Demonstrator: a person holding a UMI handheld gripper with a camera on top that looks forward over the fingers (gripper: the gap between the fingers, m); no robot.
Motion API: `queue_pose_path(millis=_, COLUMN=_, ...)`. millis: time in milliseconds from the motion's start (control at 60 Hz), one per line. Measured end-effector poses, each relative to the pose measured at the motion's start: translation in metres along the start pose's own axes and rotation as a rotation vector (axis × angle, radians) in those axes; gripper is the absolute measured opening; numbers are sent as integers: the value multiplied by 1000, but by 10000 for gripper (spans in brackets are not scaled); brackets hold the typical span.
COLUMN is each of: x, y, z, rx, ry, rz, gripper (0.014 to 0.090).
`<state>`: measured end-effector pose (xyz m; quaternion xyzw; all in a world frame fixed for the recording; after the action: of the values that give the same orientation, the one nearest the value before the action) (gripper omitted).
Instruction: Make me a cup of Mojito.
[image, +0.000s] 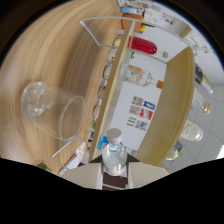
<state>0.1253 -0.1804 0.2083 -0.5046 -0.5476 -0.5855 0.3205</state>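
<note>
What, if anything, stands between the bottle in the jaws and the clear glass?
Nothing visible: only wooden counter shows between the bottle, clamped in the jaws of the gripper, and the glass.

The view is rolled on its side; a wooden counter (60, 55) with pale grain fills much of it, its edge (116, 75) running as a light strip through the middle; beyond the edge stands a white wall (150, 85) with small coloured posters (140, 112) pinned on it; a second wooden panel (172, 105) crosses farther off; behind that lies a cluttered white surface, too blurred to read; light is bright and even.
</note>
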Motion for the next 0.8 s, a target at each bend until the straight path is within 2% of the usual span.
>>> queue_pose_path(millis=217, x=-10, y=-17, z=2, rx=58, ry=4, rz=-230, gripper=336)
queue_pose_path(millis=433, x=-20, y=-10, z=-2, rx=59, ry=-37, rz=-155, gripper=337)
queue_pose_path(millis=617, x=4, y=7, z=-11, rx=58, ry=-92, rz=339, gripper=340)
queue_pose_path(millis=650, x=12, y=10, z=-12, rx=76, ry=-96, rz=440, gripper=341)
queue_pose_path(millis=717, x=27, y=27, z=-12, rx=60, ry=-89, rz=657, gripper=341)
queue_pose_path(millis=800, x=28, y=33, z=-16, rx=81, ry=-142, rz=988, gripper=343)
